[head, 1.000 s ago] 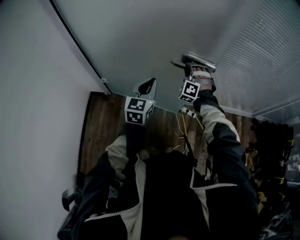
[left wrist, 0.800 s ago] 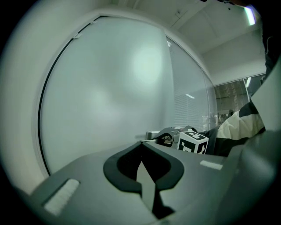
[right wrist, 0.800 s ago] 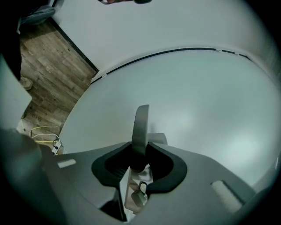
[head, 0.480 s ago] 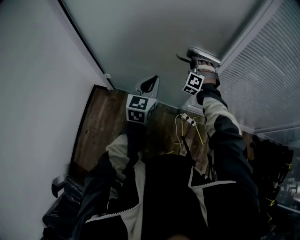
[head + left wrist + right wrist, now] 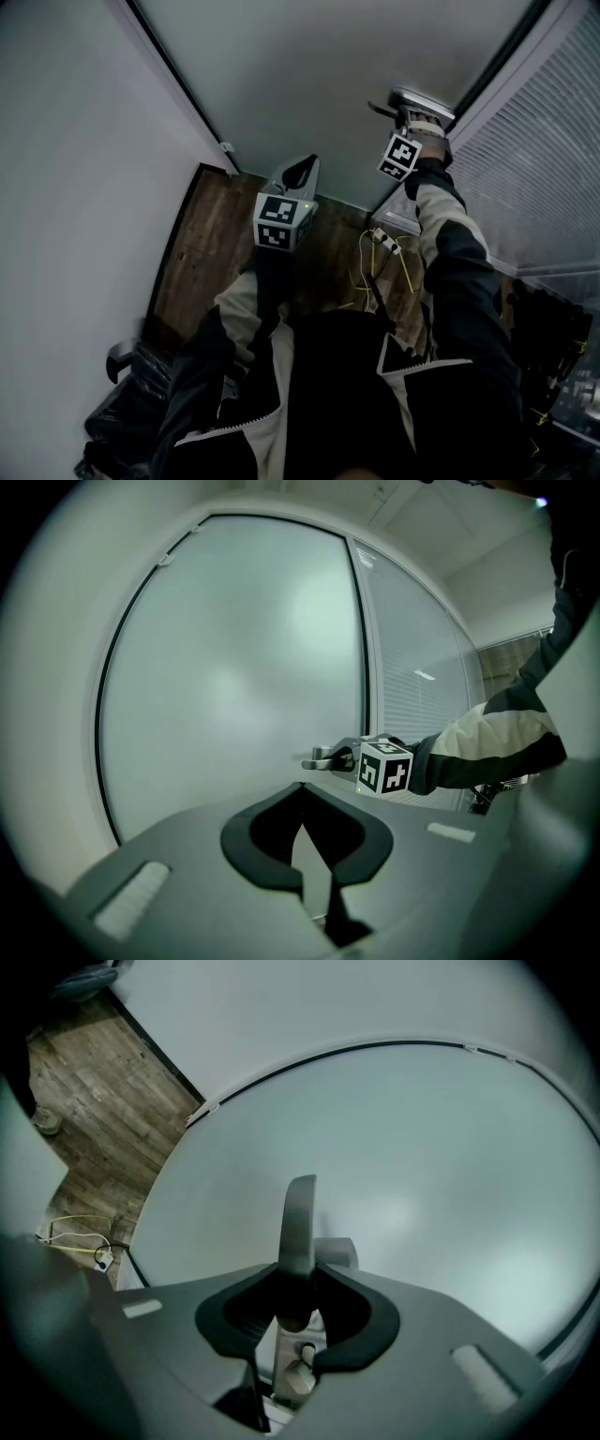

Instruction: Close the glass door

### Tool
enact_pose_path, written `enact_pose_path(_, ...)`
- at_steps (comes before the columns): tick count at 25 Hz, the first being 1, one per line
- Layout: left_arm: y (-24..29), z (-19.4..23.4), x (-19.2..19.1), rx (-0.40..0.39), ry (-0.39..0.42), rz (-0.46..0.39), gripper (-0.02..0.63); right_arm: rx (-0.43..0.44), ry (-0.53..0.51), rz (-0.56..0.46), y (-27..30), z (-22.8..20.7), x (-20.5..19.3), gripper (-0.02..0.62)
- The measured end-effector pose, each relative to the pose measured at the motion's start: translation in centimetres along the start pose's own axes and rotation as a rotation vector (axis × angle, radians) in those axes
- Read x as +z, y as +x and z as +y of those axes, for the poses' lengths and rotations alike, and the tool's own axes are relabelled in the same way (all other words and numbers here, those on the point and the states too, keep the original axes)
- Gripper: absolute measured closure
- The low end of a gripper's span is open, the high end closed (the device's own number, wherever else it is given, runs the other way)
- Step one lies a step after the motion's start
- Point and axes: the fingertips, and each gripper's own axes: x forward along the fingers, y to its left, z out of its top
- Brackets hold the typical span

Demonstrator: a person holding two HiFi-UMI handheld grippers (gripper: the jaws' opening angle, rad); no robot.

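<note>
Right tongs (image 5: 298, 1309) are clamped on the handle (image 5: 298, 1227) of the door (image 5: 309, 75), whose edge sits just beside the blinds (image 5: 553, 159). Left tongs (image 5: 302, 819) are pinched together, empty. Closing looks nearly done, so next I'd press it flush till it latches.

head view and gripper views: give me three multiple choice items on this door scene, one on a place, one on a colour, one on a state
1. Where does the yellow cable lie?
A. on the floor
B. on a shelf
C. on a table

2. What colour is the floor?
A. white
B. brown
C. green

3. How is the right gripper?
A. open and empty
B. shut on the door handle
C. shut on the cable

Answers:
1 A: the head view shows it lying on the boards.
2 B: the boards are brown wood planks.
3 B: the right gripper view shows its jaws pressing both sides of the handle.
</note>
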Motion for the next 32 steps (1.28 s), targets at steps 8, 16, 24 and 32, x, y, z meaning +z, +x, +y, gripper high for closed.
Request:
enact_pose_path(8, -0.1, 0.0, 0.0, -0.019, -0.004, -0.006, 0.601, 0.019, 0.074, 0.000, -1.0, 0.6, 0.3, 0.443)
enact_pose_path(16, -0.4, -1.1, 0.5, -0.087, -0.019, -0.017, 0.601, 0.053, 0.648, -0.157, -11.0, -0.5, 2.1, 0.556)
enact_pose_path(24, -0.5, -4.0, 0.4, -0.193, -0.030, -0.038, 0.601, 0.089, 1.386, -0.337, -24.3, 2.1, 3.9, 0.591)
enact_pose_path(32, -1.1, -6.4, -0.6, -0.265, -0.004, -0.028, 0.601, 0.013, 1.499, -0.275, -27.6, 2.8, 3.5, 0.594)
